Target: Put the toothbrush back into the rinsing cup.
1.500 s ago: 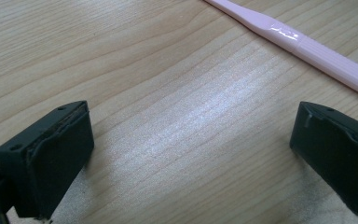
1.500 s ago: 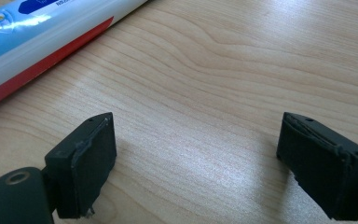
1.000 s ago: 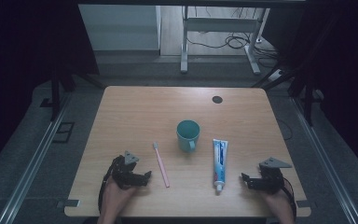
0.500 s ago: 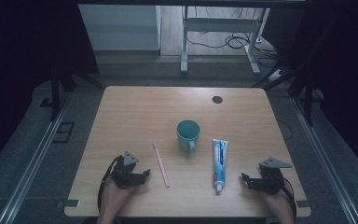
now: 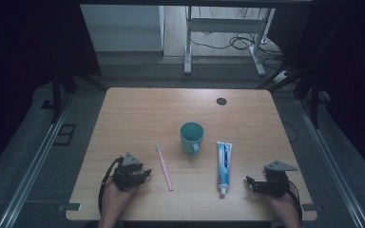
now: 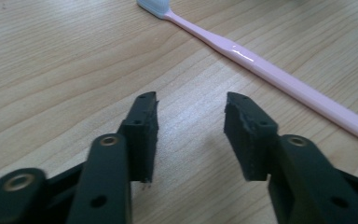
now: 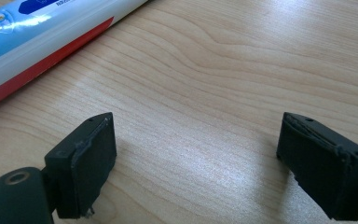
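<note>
Resting near the table's front edge: both of my grippers, one in each hand, low over the wood.
Left gripper (image 5: pixel 145 173): my jaws had just been closing, yet a clear gap stood between them; bare wood lay in that gap and nothing was pinched.
Left fingers (image 6: pixel 142 130): the ribbed black pads pointed toward the toothbrush without touching it.
Right gripper (image 5: pixel 250 183): my jaws stood wide apart, with bare table between them and nothing held.
Right fingers (image 7: pixel 91 158): the pads pointed left, toward the toothpaste tube, and stayed clear of it.
Toothbrush (image 5: pixel 164 167): pink handle, pale bristle head at the far end; it lay flat on the table just right of my left gripper, its near end closest to my fingers.
Toothpaste tube (image 5: pixel 224 166): white and blue with a red stripe, flat on the wood, cap toward the near edge, near and to the left of my right gripper.
Cup (image 5: pixel 191 137): teal, upright, handle facing the near side, standing between the toothbrush and the tube and a little farther back.
Table (image 5: pixel 138 114): light wood, with a small dark round spot (image 5: pixel 221 101) near the far right.
</note>
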Demonstrator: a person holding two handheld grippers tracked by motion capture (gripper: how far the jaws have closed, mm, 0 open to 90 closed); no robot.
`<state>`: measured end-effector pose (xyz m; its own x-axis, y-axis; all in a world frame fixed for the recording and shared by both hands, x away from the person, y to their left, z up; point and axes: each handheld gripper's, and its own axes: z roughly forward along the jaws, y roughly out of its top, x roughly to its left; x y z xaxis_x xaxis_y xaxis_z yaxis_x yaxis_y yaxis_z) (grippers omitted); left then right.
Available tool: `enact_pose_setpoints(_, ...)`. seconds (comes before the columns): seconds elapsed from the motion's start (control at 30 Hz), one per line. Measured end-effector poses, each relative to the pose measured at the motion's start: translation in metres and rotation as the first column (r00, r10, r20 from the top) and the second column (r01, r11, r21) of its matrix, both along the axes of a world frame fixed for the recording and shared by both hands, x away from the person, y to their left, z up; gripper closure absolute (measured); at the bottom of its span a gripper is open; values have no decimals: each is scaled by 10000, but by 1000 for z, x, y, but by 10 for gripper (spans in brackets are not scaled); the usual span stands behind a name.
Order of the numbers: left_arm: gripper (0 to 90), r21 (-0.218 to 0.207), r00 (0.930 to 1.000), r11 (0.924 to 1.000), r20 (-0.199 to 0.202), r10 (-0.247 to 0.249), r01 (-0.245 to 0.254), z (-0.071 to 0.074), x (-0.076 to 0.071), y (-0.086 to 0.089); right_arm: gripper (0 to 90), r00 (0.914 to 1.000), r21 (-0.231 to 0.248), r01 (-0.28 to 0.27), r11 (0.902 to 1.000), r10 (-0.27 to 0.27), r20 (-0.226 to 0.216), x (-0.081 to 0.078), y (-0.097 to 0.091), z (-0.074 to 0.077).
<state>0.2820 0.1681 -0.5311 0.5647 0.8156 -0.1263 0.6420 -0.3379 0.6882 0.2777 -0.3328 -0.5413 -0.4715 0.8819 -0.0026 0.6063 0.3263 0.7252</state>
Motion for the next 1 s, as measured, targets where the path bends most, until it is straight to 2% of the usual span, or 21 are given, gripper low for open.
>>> enact_pose_setpoints(0.17, 659, 47, 9999, 10000, -133, 11, -10, 2, 2, -2, 116, 10000, -1, 4, 10000, -4, -2, 0, 0, 0)
enact_pose_setpoints(0.2, 699, 111, 9998, 9999, -160, -102, 104, 3, 1, -4, 116, 10000, 3, 8, 10000, -8, -8, 0, 0, 0)
enact_pose_setpoints(0.4, 787, 300, 9988, 9986, -224, -436, 443, 5, 1, -11, 115, 10000, 8, 14, 10000, -14, -15, 0, 0, 0)
enact_pose_setpoints(0.6, 882, 461, 9959, 9948, -1, -905, 905, 10, -2, -19, 116, 10000, 14, 13, 10000, -13, -5, 0, 0, 0)
enact_pose_setpoints(0.73, 895, 177, 9936, 9934, -24, -1133, 1133, 14, -1, -22, 116, 10000, 8, 10, 10000, -10, 9, 0, 0, 0)
enact_pose_setpoints(1.0, 895, 30, 9877, 9878, -102, -1558, 1558, 18, 5, -37, 116, 10000, -3, 6, 10000, -6, 2, 0, 0, 0)
